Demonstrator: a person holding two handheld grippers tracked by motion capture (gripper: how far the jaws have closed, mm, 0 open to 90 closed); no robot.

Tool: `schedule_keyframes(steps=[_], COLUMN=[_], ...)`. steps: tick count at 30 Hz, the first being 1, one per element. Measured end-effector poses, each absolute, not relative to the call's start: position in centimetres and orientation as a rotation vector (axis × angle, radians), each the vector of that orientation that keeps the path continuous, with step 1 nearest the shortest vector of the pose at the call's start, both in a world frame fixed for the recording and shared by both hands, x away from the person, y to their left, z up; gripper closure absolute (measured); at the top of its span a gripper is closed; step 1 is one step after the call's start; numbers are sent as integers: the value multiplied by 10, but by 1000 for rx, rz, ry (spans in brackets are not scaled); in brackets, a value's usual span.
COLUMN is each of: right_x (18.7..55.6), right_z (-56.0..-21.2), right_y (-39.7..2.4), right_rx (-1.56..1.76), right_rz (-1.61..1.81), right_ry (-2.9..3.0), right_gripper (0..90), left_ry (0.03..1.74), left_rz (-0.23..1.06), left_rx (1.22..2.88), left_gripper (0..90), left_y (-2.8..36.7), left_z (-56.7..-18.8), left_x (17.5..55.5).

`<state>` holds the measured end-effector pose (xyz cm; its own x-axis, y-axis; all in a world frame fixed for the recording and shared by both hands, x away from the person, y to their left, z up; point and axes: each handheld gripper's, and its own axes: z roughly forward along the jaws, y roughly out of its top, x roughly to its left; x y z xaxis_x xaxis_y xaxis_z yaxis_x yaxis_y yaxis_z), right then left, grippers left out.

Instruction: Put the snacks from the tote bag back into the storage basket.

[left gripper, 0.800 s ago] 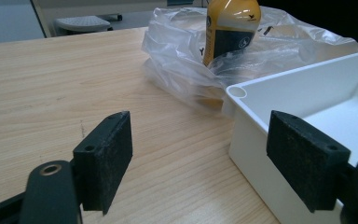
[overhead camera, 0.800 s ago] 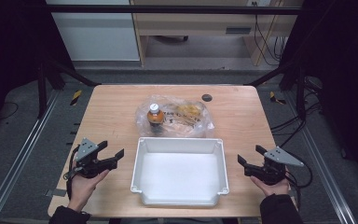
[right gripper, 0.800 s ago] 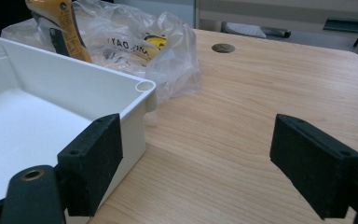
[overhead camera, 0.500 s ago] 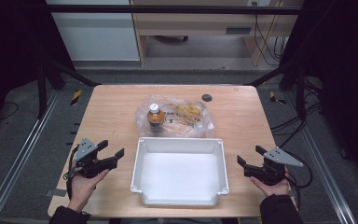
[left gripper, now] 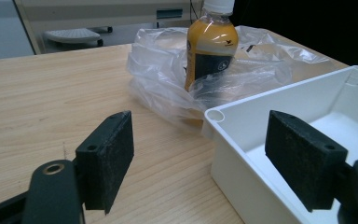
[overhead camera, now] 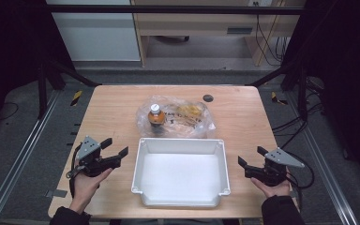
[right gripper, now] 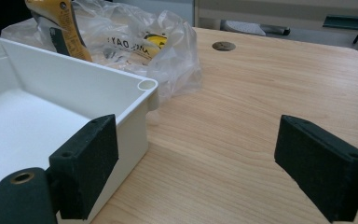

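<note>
In the high view, the white tray (overhead camera: 180, 171) sat at the near middle of the wooden table (overhead camera: 108, 112), with nothing in it. At 12 o'clock from the tray, touching its far rim, lay a crumpled clear plastic bag (overhead camera: 187, 119), and an orange bottle (overhead camera: 156, 117) with a white cap stood upright at the bag's 9 o'clock end, partly wrapped by the film. A small dark hole (overhead camera: 208, 98) marked the tabletop at 1 o'clock from the bag.

The left gripper (overhead camera: 115, 146) rested at 9 o'clock from the tray, near its side wall, held by the left hand (overhead camera: 86, 180). Its 2 jaws were spread wide with nothing between them; in the left gripper view the tray's corner and the bottle (left gripper: 210, 44) showed beyond the gap.

The right gripper (overhead camera: 251, 157) rested at 3 o'clock from the tray, cradled in the right hand (overhead camera: 274, 185). Its 2 jaws also stood spread and gripped nothing, with the tray's corner (right gripper: 145, 87) and bare wood seen between them in the right gripper view.
</note>
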<state>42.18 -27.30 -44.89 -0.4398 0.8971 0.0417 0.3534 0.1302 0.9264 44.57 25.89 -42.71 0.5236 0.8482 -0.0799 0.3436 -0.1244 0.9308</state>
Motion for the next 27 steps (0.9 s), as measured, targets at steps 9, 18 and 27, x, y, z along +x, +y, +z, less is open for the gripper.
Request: schedule_keyframes(steps=[9,18,27], right_x=[422,422,421], right_z=[-448,-447,-447], right_y=[-272,-272,-272], right_rx=[1199,1205,1200], right_rz=[1286,1295,1291], right_ry=[1862,1859,1859], right_gripper=[133,124,123], left_ry=[998,990,965], left_rz=[596,593,602], left_rx=[1720,1725,1729], left_gripper=[238,241,240], left_y=[252,247,239], left_z=[-425,-421,-414], left_x=[451,457,465])
